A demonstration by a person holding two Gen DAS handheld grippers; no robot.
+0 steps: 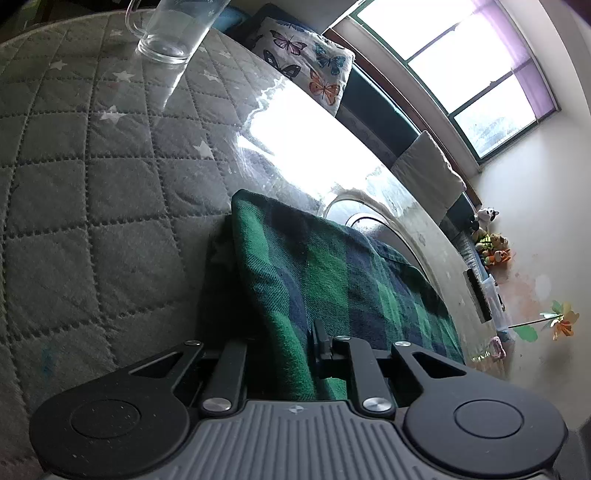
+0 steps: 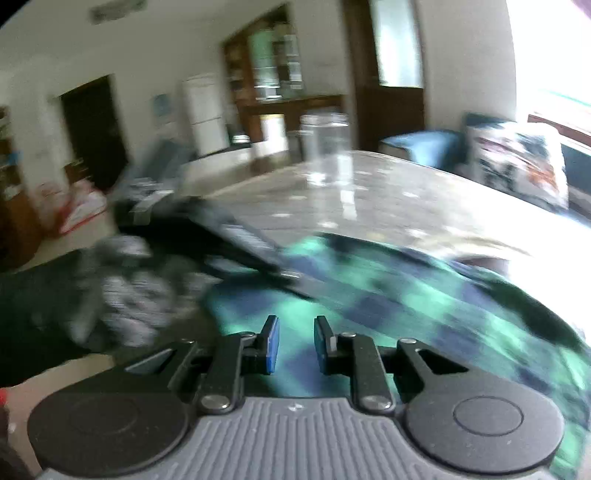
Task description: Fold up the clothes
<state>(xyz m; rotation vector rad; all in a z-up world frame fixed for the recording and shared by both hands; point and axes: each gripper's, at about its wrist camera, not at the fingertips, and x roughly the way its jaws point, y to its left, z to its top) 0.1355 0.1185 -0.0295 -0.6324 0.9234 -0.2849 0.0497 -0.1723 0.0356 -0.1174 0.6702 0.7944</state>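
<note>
Green-and-navy plaid shirt (image 1: 332, 280) lying on a grey quilted star-print table cover (image 1: 92, 166), left gripper (image 1: 288, 354) clamped on a raised fold of its cloth, right gripper (image 2: 295, 347) parted and empty just above the shirt, glass mug (image 1: 173, 29) standing well beyond, view blurred on the right.

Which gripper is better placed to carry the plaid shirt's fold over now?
Left. The left gripper is already shut on the plaid shirt; the right gripper hangs open above it, gripping nothing.
</note>
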